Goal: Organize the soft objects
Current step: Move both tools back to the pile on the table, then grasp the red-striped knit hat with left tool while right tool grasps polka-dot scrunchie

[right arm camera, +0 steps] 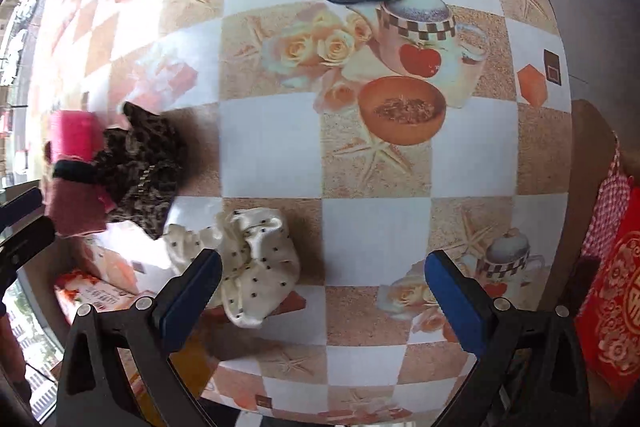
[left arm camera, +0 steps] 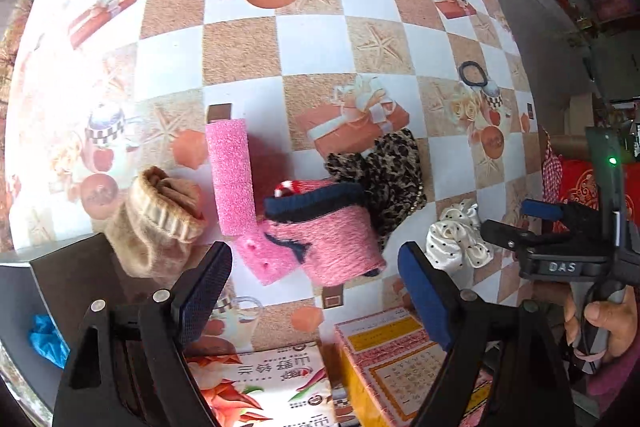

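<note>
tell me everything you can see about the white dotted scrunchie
The white scrunchie is a cream, satin-looking ruffled ring with small black dots, bunched and crumpled. It lies flat on the checked tablecloth near the table's front edge, just right of the leopard-print scrunchie; whether they touch is unclear. The right gripper hovers open above it, not touching.

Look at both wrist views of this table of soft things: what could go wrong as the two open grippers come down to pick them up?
1. The pink knit sock touches the pink sponge and leopard scrunchie, so the left gripper might drag a neighbour along.
2. The dotted white scrunchie lies beside one finger of the right gripper, not between; closing may just nudge it.
</note>
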